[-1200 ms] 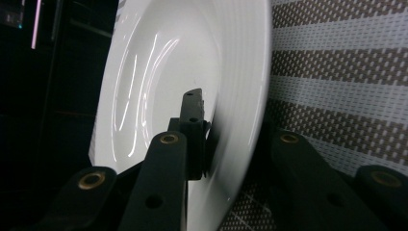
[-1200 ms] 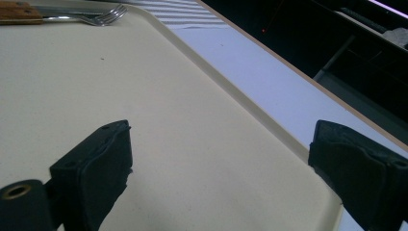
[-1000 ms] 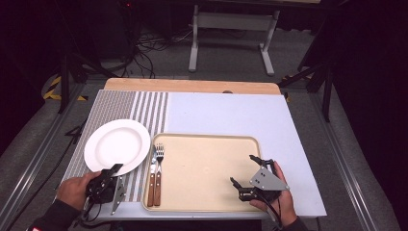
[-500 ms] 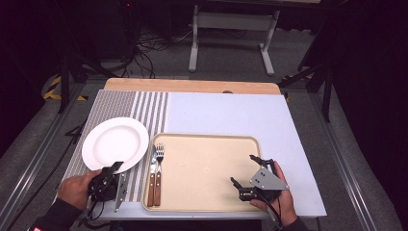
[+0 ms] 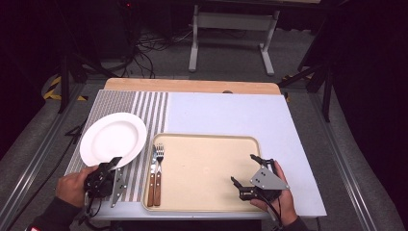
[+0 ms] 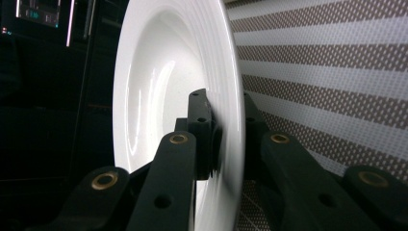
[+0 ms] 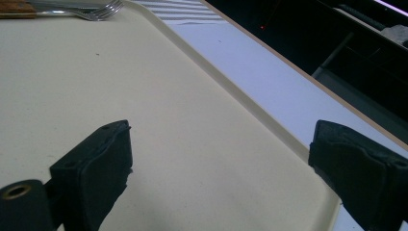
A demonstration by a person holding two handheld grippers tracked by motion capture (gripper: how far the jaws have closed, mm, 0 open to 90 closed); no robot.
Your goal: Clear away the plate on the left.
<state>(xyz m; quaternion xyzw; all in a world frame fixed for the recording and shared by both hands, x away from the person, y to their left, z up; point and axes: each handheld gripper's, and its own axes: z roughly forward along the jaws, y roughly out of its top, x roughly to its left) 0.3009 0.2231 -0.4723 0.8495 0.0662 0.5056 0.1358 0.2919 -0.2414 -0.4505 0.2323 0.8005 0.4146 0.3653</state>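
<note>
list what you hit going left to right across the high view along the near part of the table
left tool clamped on the white plate → knife → fork → bare tray → right tool, open

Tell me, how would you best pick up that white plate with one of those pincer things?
By its rim, from the near side. The plate lies flat on the striped mat, so only its thin raised edge gives something to pinch. The left gripper does just that: in the left gripper view one of its fingers sits inside the rim, the other underneath.
</note>
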